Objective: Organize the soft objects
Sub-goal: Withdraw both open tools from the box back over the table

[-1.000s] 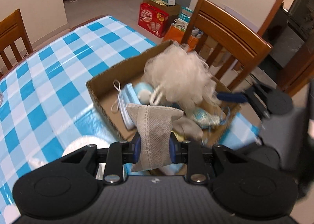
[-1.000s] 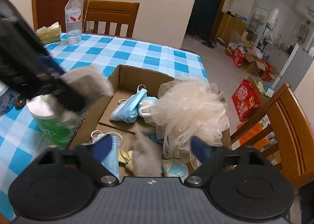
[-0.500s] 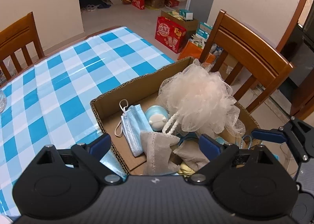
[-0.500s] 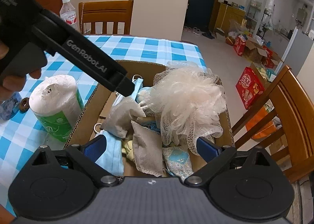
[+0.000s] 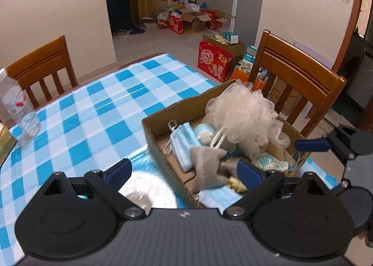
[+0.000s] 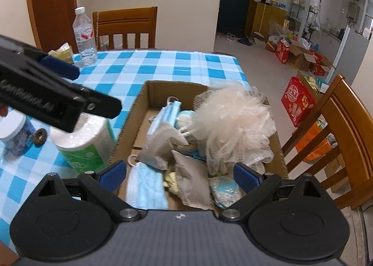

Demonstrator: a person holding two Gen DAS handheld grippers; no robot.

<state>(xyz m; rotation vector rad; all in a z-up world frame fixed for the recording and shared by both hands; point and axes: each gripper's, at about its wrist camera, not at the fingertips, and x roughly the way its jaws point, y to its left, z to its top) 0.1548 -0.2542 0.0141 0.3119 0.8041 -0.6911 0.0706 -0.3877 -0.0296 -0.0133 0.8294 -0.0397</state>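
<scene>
A cardboard box (image 5: 177, 107) (image 6: 149, 91) on the blue checked table holds soft things: a cream mesh bath pouf (image 5: 242, 114) (image 6: 233, 121), blue face masks (image 5: 181, 144) (image 6: 146, 186), two grey linen pouches (image 5: 205, 168) (image 6: 191, 179) and a small blue patterned pouch (image 6: 225, 190). My left gripper (image 5: 184, 170) is open and empty, above the box's near left side. My right gripper (image 6: 179, 172) is open and empty over the box's near end. The left gripper also shows in the right wrist view (image 6: 58, 67).
A toilet paper roll in green wrap (image 6: 84, 140) stands beside the box. A water bottle (image 6: 85, 37) (image 5: 17, 107), a tissue pack (image 6: 61, 52), a lidded jar (image 6: 14, 133) and a brown hair tie (image 6: 40, 136) are on the table. Wooden chairs (image 5: 296, 77) stand around it.
My left gripper opened and let the grey linen pouch drop into the box, then pulled back and up. My right gripper stayed open and drew back a little.
</scene>
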